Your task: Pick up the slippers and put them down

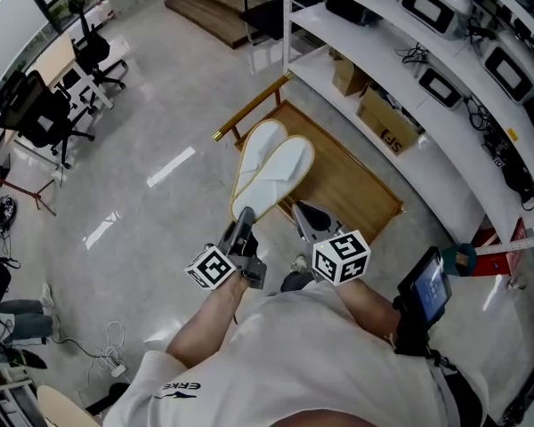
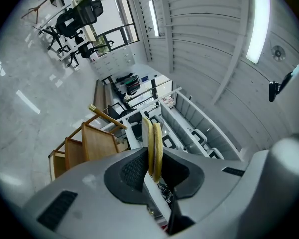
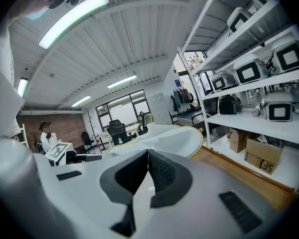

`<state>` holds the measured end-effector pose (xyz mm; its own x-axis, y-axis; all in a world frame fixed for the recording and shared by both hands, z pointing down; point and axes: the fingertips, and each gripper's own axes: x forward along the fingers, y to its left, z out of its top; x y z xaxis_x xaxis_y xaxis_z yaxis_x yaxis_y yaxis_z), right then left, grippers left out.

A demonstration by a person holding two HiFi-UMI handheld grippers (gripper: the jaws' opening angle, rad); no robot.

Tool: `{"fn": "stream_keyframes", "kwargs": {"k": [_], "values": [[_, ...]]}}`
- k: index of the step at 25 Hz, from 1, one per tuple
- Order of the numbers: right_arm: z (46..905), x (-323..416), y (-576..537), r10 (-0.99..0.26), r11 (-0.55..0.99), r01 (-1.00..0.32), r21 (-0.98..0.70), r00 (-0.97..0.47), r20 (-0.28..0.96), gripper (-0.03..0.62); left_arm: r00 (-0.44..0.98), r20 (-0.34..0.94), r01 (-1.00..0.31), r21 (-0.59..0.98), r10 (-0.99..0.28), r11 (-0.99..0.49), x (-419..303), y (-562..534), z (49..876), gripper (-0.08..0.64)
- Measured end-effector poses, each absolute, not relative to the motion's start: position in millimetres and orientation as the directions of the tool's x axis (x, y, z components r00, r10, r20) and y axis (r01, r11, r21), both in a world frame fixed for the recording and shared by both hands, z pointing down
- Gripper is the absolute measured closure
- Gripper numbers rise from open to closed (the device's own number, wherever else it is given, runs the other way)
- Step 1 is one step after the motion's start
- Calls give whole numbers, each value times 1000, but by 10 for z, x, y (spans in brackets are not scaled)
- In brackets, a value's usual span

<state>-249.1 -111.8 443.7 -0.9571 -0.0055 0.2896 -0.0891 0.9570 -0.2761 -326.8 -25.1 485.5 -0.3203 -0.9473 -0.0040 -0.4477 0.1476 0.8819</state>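
Beside the white shelving and over the railed edge of the low wooden rack, the slippers lie stacked flat together so your left gripper can pinch both heels in one narrow grip, while your right gripper rides alongside, jaws pressed together on nothing

bright ceiling strip lights; glare streaks on the glossy floor; gripper views bulge, corners black.

Head view steeply down; gripper views close along jaws; share slippers, shelving.
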Motion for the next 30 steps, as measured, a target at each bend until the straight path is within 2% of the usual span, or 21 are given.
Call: {"fn": "stream_keyframes", "kwargs": {"k": [8,12,17,30], "values": [[4513,-2748,-1562,8,944,-90,-317,-955,297,586,-326,37,-433,882,-945,184,-3538,-680,4908,502],[4589,-2814,-1707,17,940,-91,-330,-951,309,586,-338,100,-420,874,-936,245,-3641,-776,5040,502],[4670,-2886,-1885,1,930,-121,-348,-944,330,586,-311,86,-393,895,-946,211,-3730,-985,5095,501],[4809,-3376,-2248,-88,906,-231,-354,-922,377,586,-208,149,-371,903,-967,219,-4246,-1347,5440,502]]}}
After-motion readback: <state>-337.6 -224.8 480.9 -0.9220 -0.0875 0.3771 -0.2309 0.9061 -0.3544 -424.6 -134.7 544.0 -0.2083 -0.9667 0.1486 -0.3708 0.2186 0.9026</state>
